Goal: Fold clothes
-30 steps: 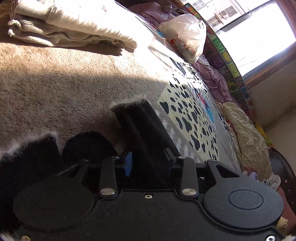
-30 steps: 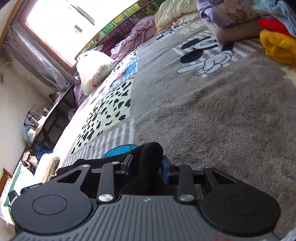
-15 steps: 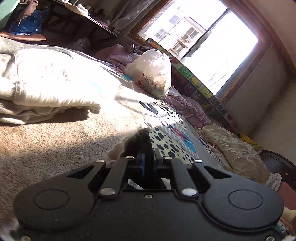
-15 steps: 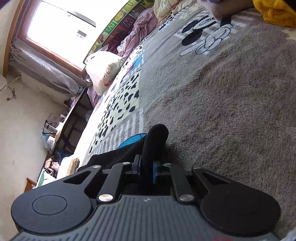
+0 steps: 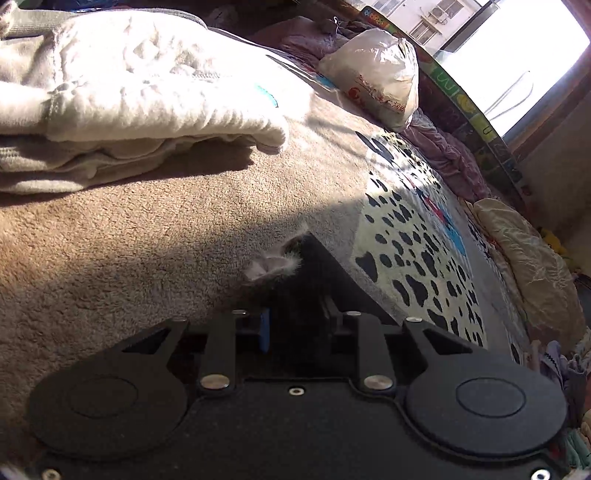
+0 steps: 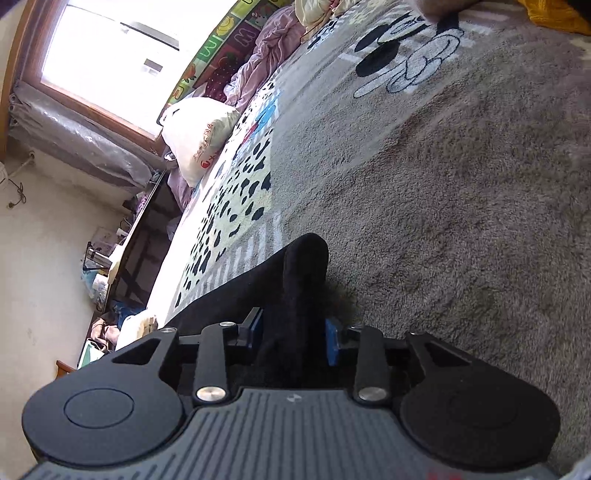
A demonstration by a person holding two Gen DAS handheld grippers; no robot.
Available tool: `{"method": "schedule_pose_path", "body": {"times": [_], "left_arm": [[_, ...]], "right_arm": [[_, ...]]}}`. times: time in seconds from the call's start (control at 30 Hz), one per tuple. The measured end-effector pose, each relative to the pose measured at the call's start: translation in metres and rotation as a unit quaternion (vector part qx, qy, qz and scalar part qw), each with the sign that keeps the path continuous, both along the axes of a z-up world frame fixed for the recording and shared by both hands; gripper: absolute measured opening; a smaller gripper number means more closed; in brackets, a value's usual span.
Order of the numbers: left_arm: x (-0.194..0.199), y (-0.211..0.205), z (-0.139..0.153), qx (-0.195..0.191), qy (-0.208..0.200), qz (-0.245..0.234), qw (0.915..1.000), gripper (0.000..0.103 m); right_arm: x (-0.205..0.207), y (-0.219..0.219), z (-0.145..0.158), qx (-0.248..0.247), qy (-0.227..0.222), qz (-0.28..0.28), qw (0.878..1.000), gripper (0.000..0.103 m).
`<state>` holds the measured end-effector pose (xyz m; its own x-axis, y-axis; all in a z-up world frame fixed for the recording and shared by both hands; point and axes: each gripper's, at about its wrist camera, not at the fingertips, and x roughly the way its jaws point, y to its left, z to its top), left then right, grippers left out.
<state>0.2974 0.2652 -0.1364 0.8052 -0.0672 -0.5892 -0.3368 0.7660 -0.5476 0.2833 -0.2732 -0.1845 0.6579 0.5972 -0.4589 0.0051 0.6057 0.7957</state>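
Left tongs: left gripper [image 5: 295, 317] clamped on a fuzzy-edged fold of the black garment [image 5: 317, 280], jaws just eased a touch with the cloth filling the gap.

Garment: stretched low over the grey blanket [image 5: 110, 240], one end in each gripper.

Right tongs: right gripper [image 6: 293, 332] set around a thick rolled fold at the garment's other end; jaws just opened wider with the cloth between them, and no telling whether the pads press on it.

Beyond the garment: pale folded stack [image 5: 129, 92] up and to the left, white plastic bag [image 5: 373, 74] farther off toward the window [image 6: 110, 55], yellow cloth [image 6: 554, 14] well away on the right.

Step in hand: judged to be mid-fold, both ends gathered and held just above the blanket.

Next move: likely calls for bringing both ends over together, edges matched, cloth kept taut, a firmer right-hand pinch first if that fold is slack.

Count: two grippers, one black garment, one folded stack, one bag, one yellow cloth, one window.
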Motion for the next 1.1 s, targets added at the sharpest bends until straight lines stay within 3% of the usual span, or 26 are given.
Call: {"method": "schedule_pose_path", "body": {"times": [0.07,0.1,0.13,0.2,0.23,0.27,0.33,0.4,0.43,0.47,0.53,0.57,0.6,0.63,0.67,0.7,0.73,0.77,0.9,0.97,1.03,1.1], "left_arm": [[-0.005,-0.014,0.022,0.042,-0.078,-0.047,0.9949,0.005],[-0.009,-0.027,0.038,0.078,-0.13,-0.098,0.9836,0.005],[-0.015,-0.042,0.053,0.113,-0.178,-0.15,0.9658,0.005],[-0.033,-0.078,0.073,0.179,-0.255,-0.261,0.9136,0.005],[-0.042,-0.098,0.076,0.207,-0.272,-0.318,0.8845,0.005],[-0.049,-0.117,0.078,0.235,-0.28,-0.366,0.8556,0.005],[-0.059,-0.16,0.06,0.315,-0.252,-0.443,0.8005,0.006],[-0.059,-0.187,0.038,0.375,-0.208,-0.476,0.7679,0.006],[-0.053,-0.192,0.03,0.388,-0.19,-0.475,0.767,0.006],[-0.048,-0.185,0.029,0.378,-0.186,-0.462,0.7807,0.006],[-0.036,-0.158,0.037,0.335,-0.193,-0.409,0.8268,0.006],[-0.028,-0.137,0.039,0.311,-0.184,-0.36,0.8601,0.006],[-0.018,-0.104,0.04,0.281,-0.152,-0.27,0.9086,0.01],[-0.008,-0.071,0.04,0.247,-0.118,-0.176,0.9457,0.016],[-0.002,-0.04,0.038,0.205,-0.085,-0.101,0.9697,0.03],[-0.003,-0.014,0.03,0.154,-0.058,-0.066,0.9841,0.033],[-0.005,0.008,0.024,0.108,-0.037,-0.035,0.9929,0.042],[-0.009,0.019,0.021,0.08,-0.03,-0.014,0.9962,0.043],[-0.015,0.019,0.032,0.083,-0.03,0.007,0.996,0.044],[-0.014,0.009,0.036,0.078,-0.047,-0.02,0.9956,0.044],[-0.011,-0.009,0.038,0.073,-0.071,-0.077,0.9918,0.044],[-0.007,-0.038,0.036,0.071,-0.089,-0.17,0.9788,0.044]], "right_arm": [[-0.001,0.0,-0.001,0.004,-0.001,-0.003,1.0,0.035],[-0.002,0.001,-0.003,0.003,-0.004,-0.003,1.0,0.035],[-0.003,0.001,-0.004,0.003,-0.008,-0.003,1.0,0.034],[-0.008,0.0,-0.007,0.001,-0.021,-0.003,1.0,0.031],[-0.01,-0.001,-0.01,0.0,-0.029,-0.003,1.0,0.027],[-0.013,-0.002,-0.012,-0.002,-0.038,-0.005,0.999,0.02],[-0.017,-0.005,-0.017,0.002,-0.051,-0.007,0.999,0.015],[-0.019,-0.007,-0.02,0.007,-0.06,-0.01,0.998,0.014],[-0.02,-0.008,-0.02,0.008,-0.064,-0.01,0.998,0.014],[-0.021,-0.008,-0.02,0.004,-0.067,-0.01,0.998,0.014],[-0.022,-0.009,-0.019,0.0,-0.073,-0.009,0.997,0.014],[-0.023,-0.009,-0.019,-0.001,-0.075,-0.009,0.997,0.014],[-0.023,-0.009,-0.019,-0.002,-0.077,-0.009,0.997,0.014],[-0.023,-0.009,-0.019,-0.003,-0.079,-0.009,0.997,0.014],[-0.024,-0.01,-0.019,-0.003,-0.081,-0.009,0.997,0.014],[-0.024,-0.01,-0.018,-0.003,-0.083,-0.009,0.997,0.014],[-0.024,-0.01,-0.018,-0.003,-0.084,-0.009,0.996,0.014],[-0.024,-0.01,-0.018,-0.003,-0.085,-0.009,0.996,0.014],[-0.023,-0.011,-0.018,-0.004,-0.086,-0.009,0.996,0.014],[-0.022,-0.01,-0.018,-0.005,-0.086,-0.01,0.996,0.014],[-0.021,-0.008,-0.017,-0.007,-0.085,-0.01,0.996,0.014],[-0.02,-0.008,-0.016,-0.007,-0.083,-0.011,0.996,0.014]]}}
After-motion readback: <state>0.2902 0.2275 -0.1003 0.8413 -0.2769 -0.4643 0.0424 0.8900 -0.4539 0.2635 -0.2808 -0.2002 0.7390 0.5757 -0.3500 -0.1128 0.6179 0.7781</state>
